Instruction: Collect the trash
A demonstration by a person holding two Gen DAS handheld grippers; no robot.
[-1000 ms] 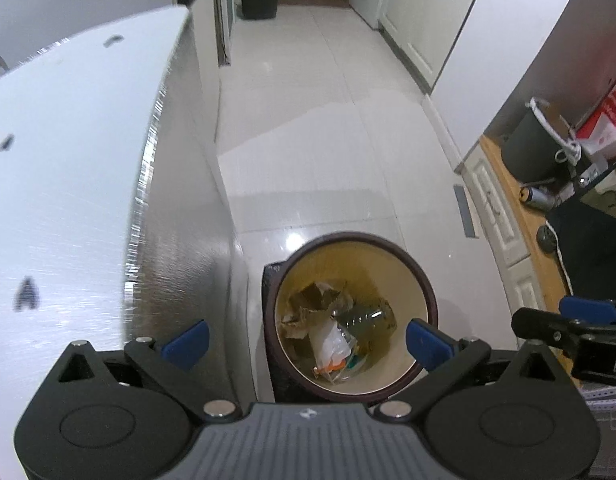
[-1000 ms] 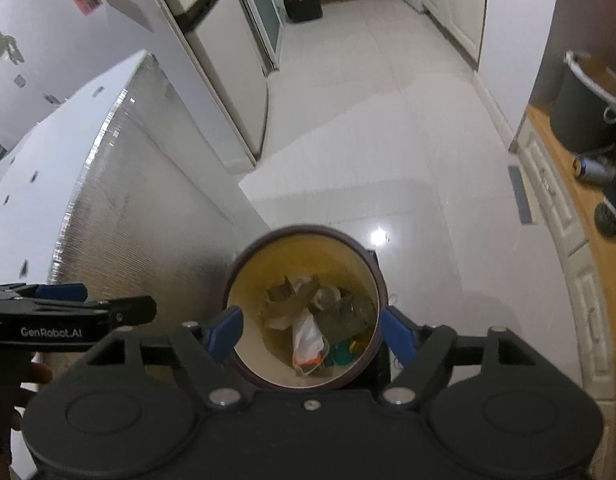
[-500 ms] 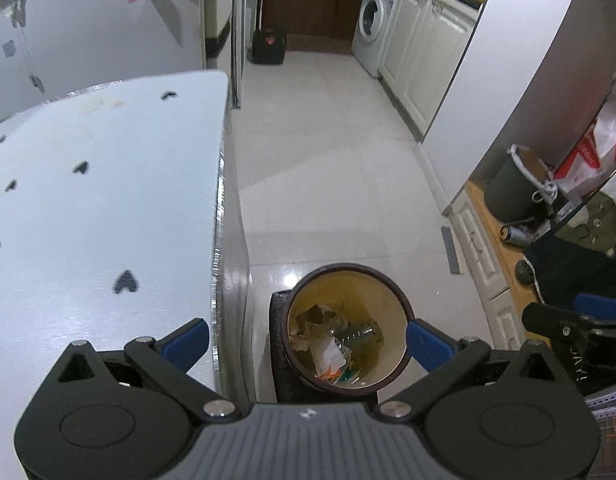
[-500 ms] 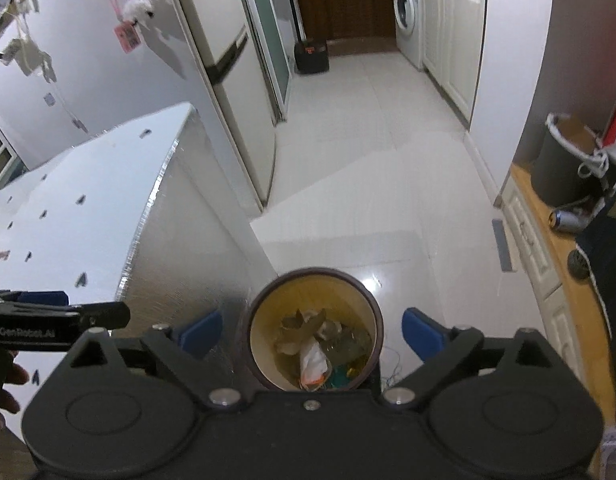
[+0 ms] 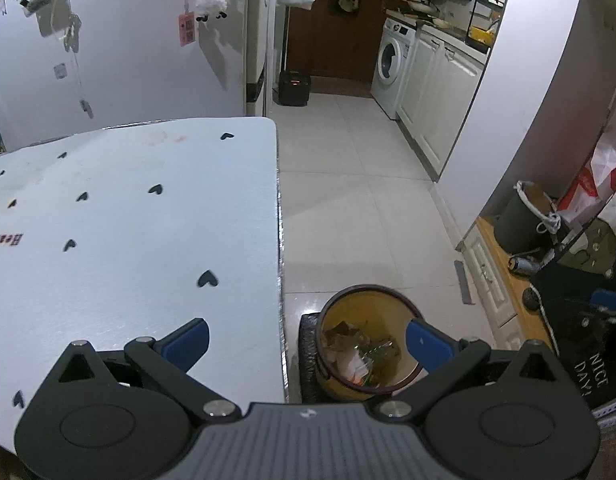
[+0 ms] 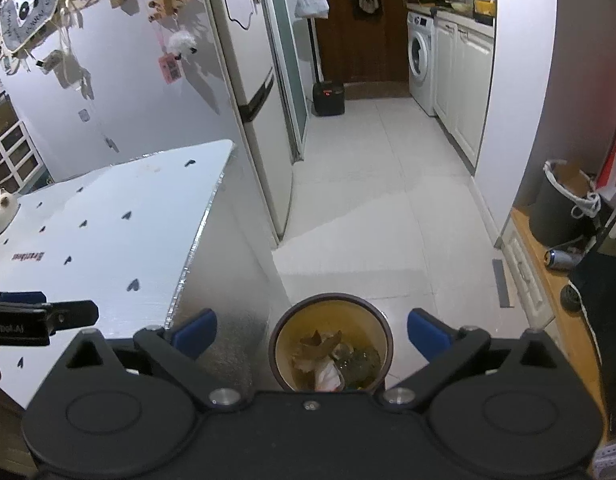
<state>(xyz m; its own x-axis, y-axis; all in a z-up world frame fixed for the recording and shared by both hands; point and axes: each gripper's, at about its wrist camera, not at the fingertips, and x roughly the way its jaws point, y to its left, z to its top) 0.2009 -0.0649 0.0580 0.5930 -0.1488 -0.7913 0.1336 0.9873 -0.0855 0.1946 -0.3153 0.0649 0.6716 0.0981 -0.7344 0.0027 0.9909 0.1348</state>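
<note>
Both grippers hang over a round trash bin (image 6: 331,344) that stands on the pale tiled floor (image 6: 372,200), just beside the foil-clad side of a white table (image 5: 128,220) printed with small black hearts. The left gripper (image 5: 307,340) has its blue-padded jaws spread wide with nothing between them; one pad shows over the tabletop, the other over the bin's rim. The right gripper (image 6: 312,330) has just been opening its jaws and now holds them fully apart and empty, straddling the bin below. Inside the yellowish bin lies trash (image 5: 360,354): crumpled brown paper, something white, and what may be a clear plastic bottle, though the dim view makes that uncertain.
</note>
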